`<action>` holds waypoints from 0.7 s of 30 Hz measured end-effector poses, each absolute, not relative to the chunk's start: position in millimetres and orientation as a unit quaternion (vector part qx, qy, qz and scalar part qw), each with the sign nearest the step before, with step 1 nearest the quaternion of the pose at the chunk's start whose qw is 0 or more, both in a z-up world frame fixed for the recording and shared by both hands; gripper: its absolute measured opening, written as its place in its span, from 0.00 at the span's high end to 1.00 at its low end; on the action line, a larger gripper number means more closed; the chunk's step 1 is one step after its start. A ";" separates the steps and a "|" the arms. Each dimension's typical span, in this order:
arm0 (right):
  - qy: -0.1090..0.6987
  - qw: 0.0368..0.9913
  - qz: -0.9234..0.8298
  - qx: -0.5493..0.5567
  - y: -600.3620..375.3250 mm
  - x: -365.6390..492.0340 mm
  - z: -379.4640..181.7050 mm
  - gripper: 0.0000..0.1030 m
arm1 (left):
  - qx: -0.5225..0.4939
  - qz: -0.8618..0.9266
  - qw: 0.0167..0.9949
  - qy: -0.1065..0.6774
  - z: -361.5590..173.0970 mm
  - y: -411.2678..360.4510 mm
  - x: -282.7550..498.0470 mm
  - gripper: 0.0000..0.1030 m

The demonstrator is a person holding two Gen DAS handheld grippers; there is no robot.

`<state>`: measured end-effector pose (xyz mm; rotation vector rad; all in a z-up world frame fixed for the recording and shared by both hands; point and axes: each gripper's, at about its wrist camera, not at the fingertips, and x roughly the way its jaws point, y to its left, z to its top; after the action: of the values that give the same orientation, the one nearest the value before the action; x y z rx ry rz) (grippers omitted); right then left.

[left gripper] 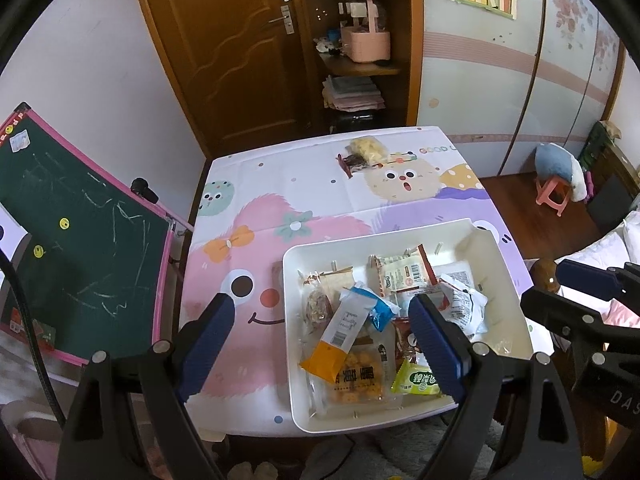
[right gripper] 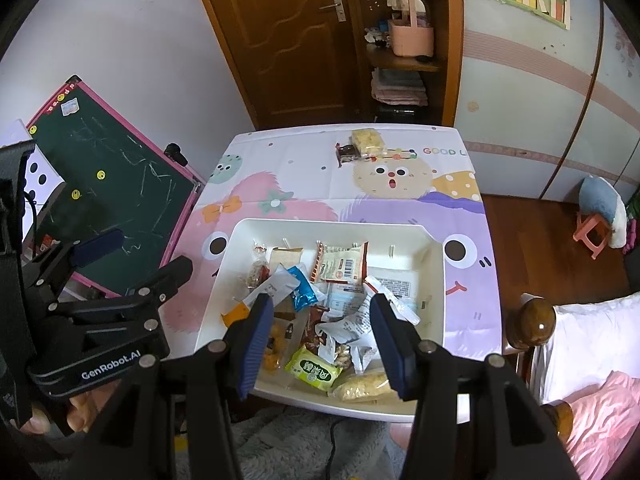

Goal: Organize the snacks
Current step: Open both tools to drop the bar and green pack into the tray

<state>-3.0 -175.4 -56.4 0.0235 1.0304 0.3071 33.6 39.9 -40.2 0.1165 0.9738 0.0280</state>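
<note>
Left claw (left gripper: 324, 340) spread wide with nothing between its blue pads, hovering over the near left corner of a white tray (left gripper: 289, 280), one finger above the cartoon-printed surface (left gripper: 248, 208), the other above the piled snacks. Right claw (right gripper: 320, 336) likewise gaping and gripping nothing, poised above the near half of the same tray (right gripper: 240, 240). Lying jumbled inside the tray: an orange-and-white stick packet (left gripper: 340, 336) angled across the heap, a blue foil wrapper (right gripper: 302, 290), a green-and-yellow packet (right gripper: 314, 374), a red-edged cracker pack (right gripper: 340, 266) showing a barcode, a clear bag of orange puffs (left gripper: 358, 380), and several crumpled white wrappers (right gripper: 348, 326). Resting apart at the far edge of the surface, just beside each other: a pale yellow snack bag (right gripper: 368, 142) and a small dark packet (right gripper: 347, 154). Standing left of the surface, leaning and pink-framed, a green chalkboard (left gripper: 80, 232); beyond the far edge, a wooden door (right gripper: 288, 36) and a shelf carrying a pink basket (right gripper: 412, 36).
</note>
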 end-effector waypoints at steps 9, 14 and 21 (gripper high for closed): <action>0.492 0.858 0.147 0.013 -175.2 -1.4 -55.7 0.51 | 0.051 0.015 0.881 0.470 -42.1 40.4 33.9 0.15; 0.493 0.857 0.148 0.013 -175.6 -1.1 -56.0 0.51 | 0.052 0.014 0.880 0.472 -43.3 38.6 35.5 0.15; 0.495 0.856 0.151 0.015 -174.4 1.9 -57.1 0.51 | 0.051 0.016 0.879 0.473 -43.5 37.4 37.1 0.15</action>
<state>1.9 -174.4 -57.1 0.0318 1.0404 0.3178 37.1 37.4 -43.5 0.1067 0.9860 0.0323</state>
